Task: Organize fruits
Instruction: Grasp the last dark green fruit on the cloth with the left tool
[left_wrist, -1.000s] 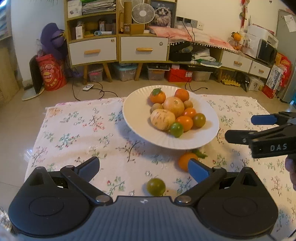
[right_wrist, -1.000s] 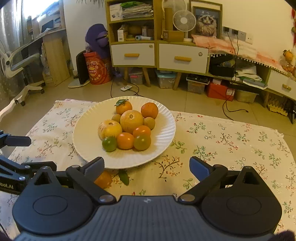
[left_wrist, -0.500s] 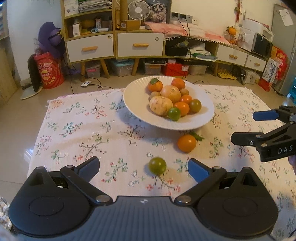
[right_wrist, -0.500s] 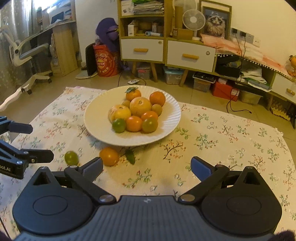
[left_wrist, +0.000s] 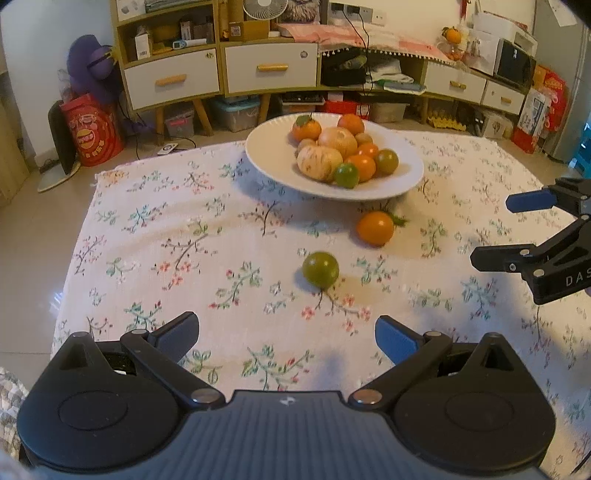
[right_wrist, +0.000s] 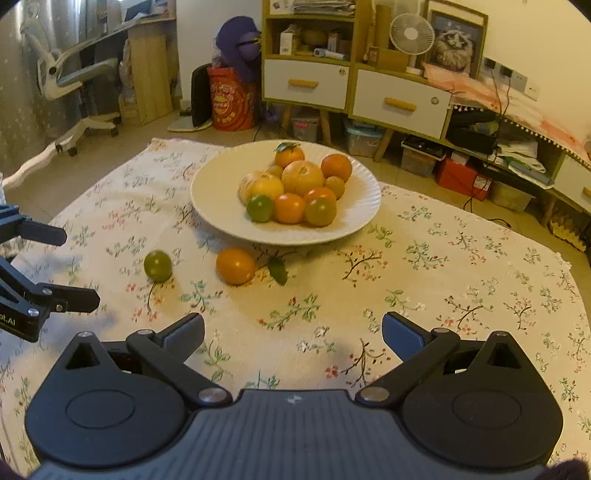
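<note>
Tongs, left (left_wrist: 284, 338) and right (right_wrist: 293, 332), gape empty; green fruit (left_wrist: 320, 270) looks round, smooth, likely to roll, best pinched across its middle.

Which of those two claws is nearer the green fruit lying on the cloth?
Left. The green fruit lies straight ahead of the open left gripper, between its fingers' lines. The right gripper, also open, sits further off, with the fruit ahead to its left.

Low table under a flowery tablecloth (left_wrist: 192, 236). White plate (left_wrist: 273, 162) of fruit at the far side. Nearer, just beside the plate, an orange fruit (left_wrist: 375, 228) with a leaf. Near it, a green fruit (left_wrist: 320, 269).
</note>
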